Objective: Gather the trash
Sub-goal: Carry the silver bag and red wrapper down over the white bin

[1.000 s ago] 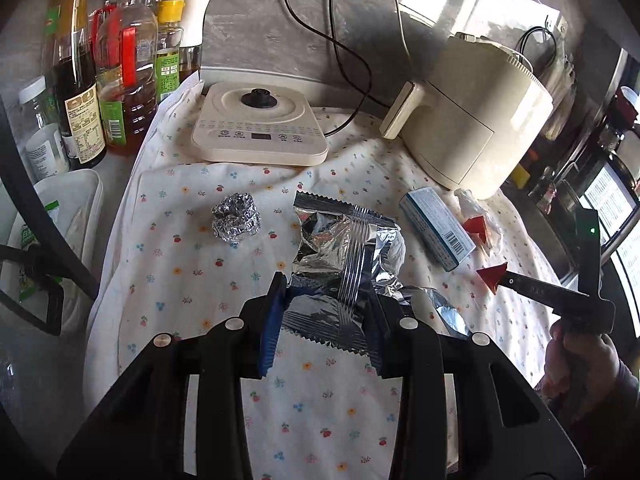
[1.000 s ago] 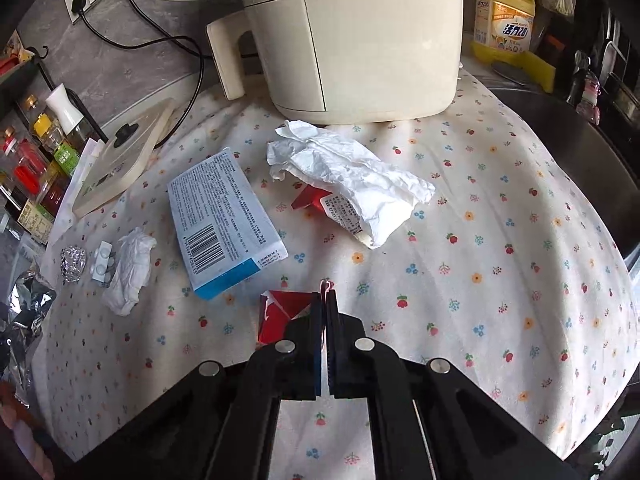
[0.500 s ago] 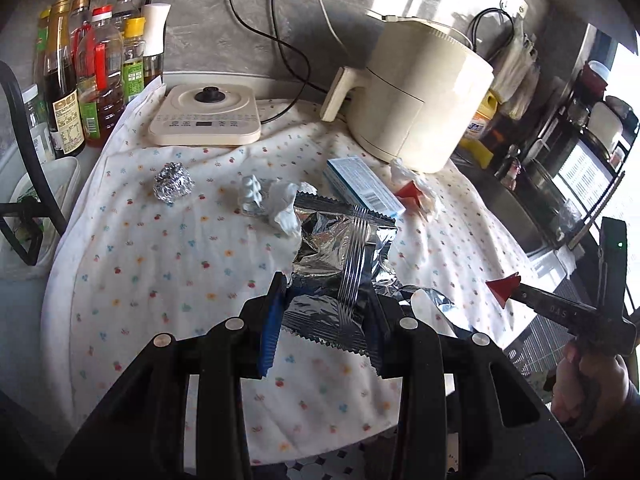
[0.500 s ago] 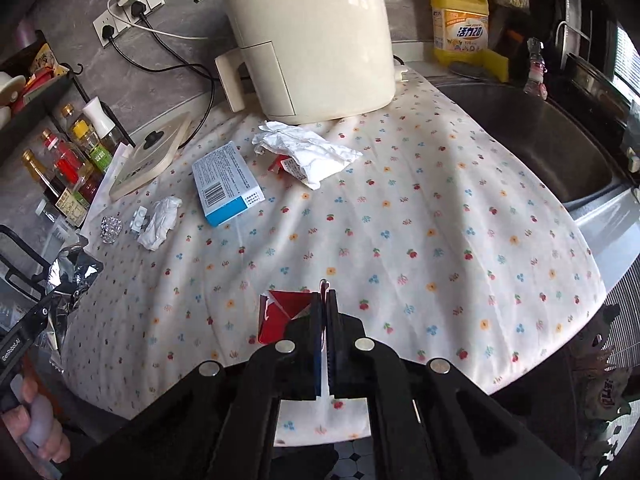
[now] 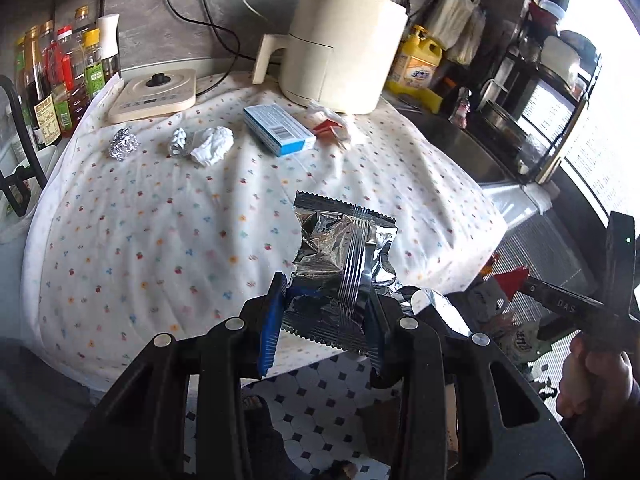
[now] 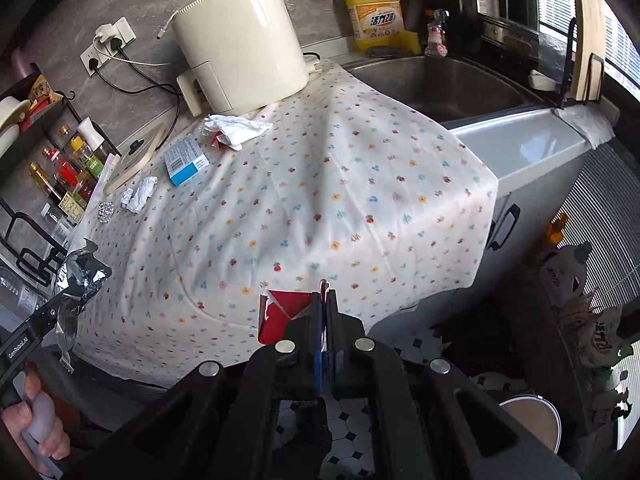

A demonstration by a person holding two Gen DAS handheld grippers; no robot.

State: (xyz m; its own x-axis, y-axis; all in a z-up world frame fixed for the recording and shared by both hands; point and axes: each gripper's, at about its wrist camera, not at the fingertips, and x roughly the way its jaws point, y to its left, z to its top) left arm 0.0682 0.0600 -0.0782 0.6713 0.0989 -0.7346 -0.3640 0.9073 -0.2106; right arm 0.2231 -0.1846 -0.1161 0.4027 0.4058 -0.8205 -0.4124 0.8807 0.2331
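We hold two pieces: our left gripper clamps the silver foil wrapper, our right gripper pinches the red wrapper scrap, both above the cloth's edge. The foil ball, crumpled tissue, blue box wait on the floral cloth.

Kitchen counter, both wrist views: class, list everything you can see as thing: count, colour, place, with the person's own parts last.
air fryer: 1, cream, back of counter
induction hob: 1, cream, back left
tablecloth: 1, white with small flowers, over counter
foil ball: 1, silver, left on cloth
crumpled tissue: 1, white, right of foil ball
carton: 1, blue and white, mid cloth
detergent bottle: 1, yellow, by sink
sink: 1, steel, right of cloth
sauce bottles: several, mixed, far left
foil wrapper: 1, silver, in left gripper
red wrapper: 1, red, in right gripper
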